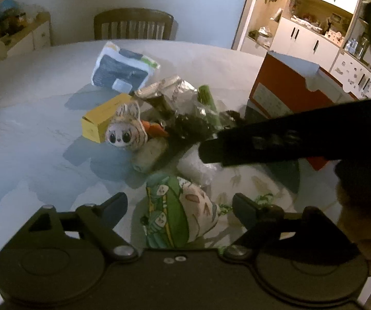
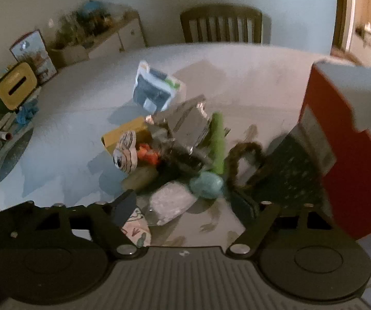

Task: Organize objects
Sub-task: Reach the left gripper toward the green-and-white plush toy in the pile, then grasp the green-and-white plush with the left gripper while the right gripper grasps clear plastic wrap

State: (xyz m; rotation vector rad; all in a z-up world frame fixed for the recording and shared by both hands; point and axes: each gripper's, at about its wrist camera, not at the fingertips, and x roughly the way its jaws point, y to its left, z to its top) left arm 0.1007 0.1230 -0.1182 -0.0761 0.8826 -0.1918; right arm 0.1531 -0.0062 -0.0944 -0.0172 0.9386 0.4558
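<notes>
A heap of small things lies on the pale round table [image 1: 30, 134]: a yellow box [image 1: 100, 118], a bunny-faced plush [image 1: 126, 129], a blue and white packet [image 1: 120, 69], a silver foil bag [image 1: 170, 90] and a green tube [image 1: 208, 103]. My left gripper [image 1: 180, 208] is open, with a green and white patterned pouch [image 1: 180, 214] lying between its fingers, untouched. My right gripper [image 2: 185, 206] is open above a white crinkly packet [image 2: 170, 204], near a teal egg shape [image 2: 206, 184]. Its dark body crosses the left wrist view from the right.
A red box [image 1: 283, 87] stands at the table's right, with a dark mesh thing [image 2: 288, 175] and a brown cord loop [image 2: 244, 155] before it. A wooden chair [image 1: 133, 25] stands behind the table. A yellow-topped tissue box [image 2: 15, 87] sits far left; shelves [image 1: 314, 31] stand back right.
</notes>
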